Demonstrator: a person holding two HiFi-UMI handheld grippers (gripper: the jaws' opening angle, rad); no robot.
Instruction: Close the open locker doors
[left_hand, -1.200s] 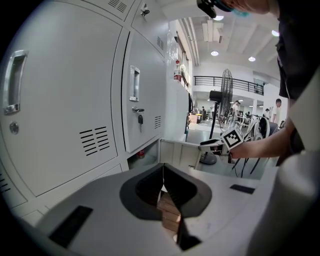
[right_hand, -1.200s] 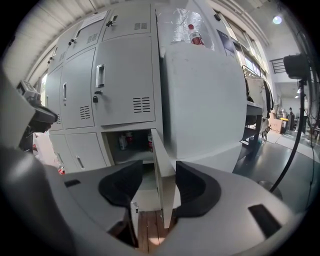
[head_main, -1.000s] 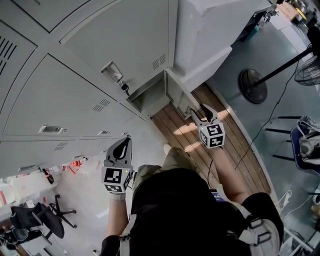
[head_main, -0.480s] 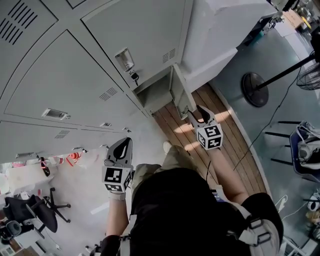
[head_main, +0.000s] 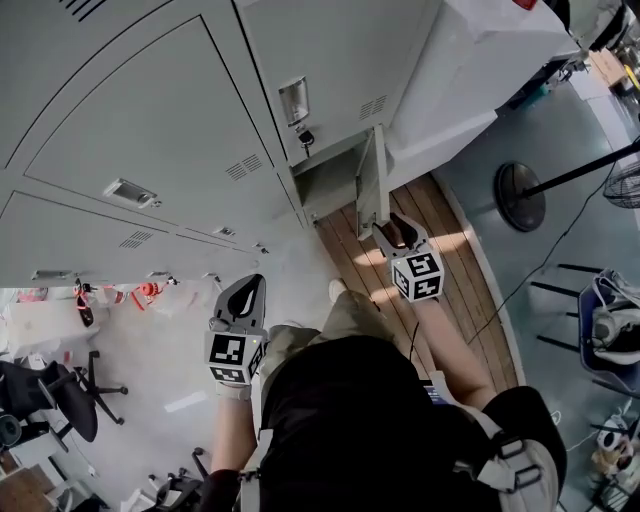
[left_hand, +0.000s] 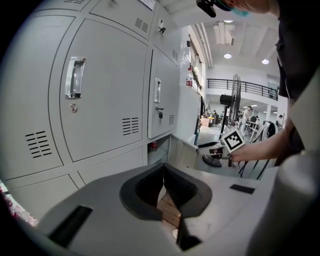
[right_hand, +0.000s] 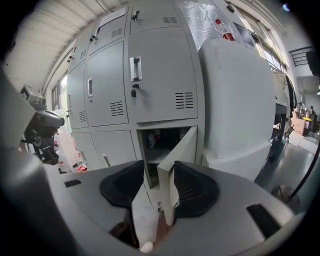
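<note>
The grey lockers (head_main: 150, 120) fill the wall, and the print on the one paper label (right_hand: 111, 17) on an upper door is too small to read. Only one open locker door (head_main: 371, 190) shows, low at the right end of the row. The right gripper (head_main: 397, 236) is just beside it; its jaws have just closed a little but stand apart, with the door edge between them, contact unclear. The left gripper (head_main: 243, 298) is apart from the lockers, jaws together and empty.
</note>
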